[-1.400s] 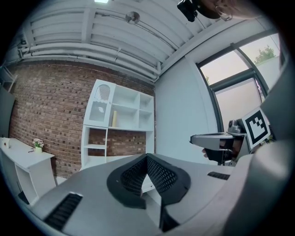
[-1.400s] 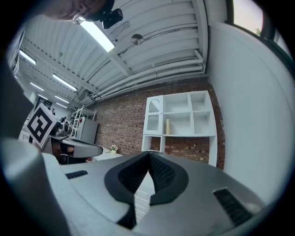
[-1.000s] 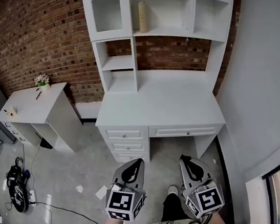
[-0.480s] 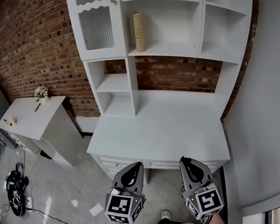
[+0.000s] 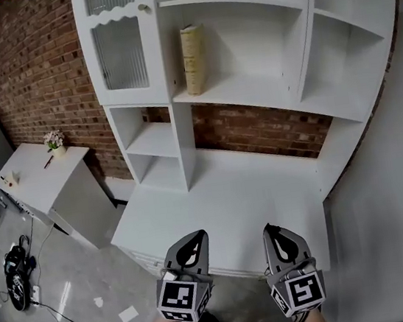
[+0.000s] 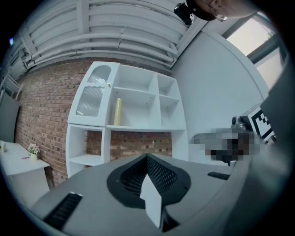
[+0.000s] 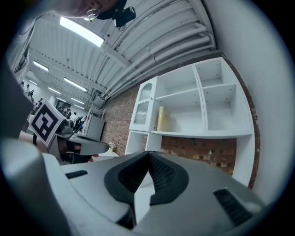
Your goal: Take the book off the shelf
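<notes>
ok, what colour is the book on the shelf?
Pale cream-yellow, no pattern that I can make out. The book shows best in the head view.

Your book (image 5: pixel 193 59) is pale yellow, the shelf unit (image 5: pixel 181 122) white; the brick wall (image 5: pixel 33 76) at upper left is reddish-brown with pale mortar lines.

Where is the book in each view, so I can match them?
Head view: book upright on the upper shelf, top centre.
Left gripper view: book slightly left of centre.
Right gripper view: book just right of centre.
Shared landmark: glass-door cabinet just left of it.
</notes>
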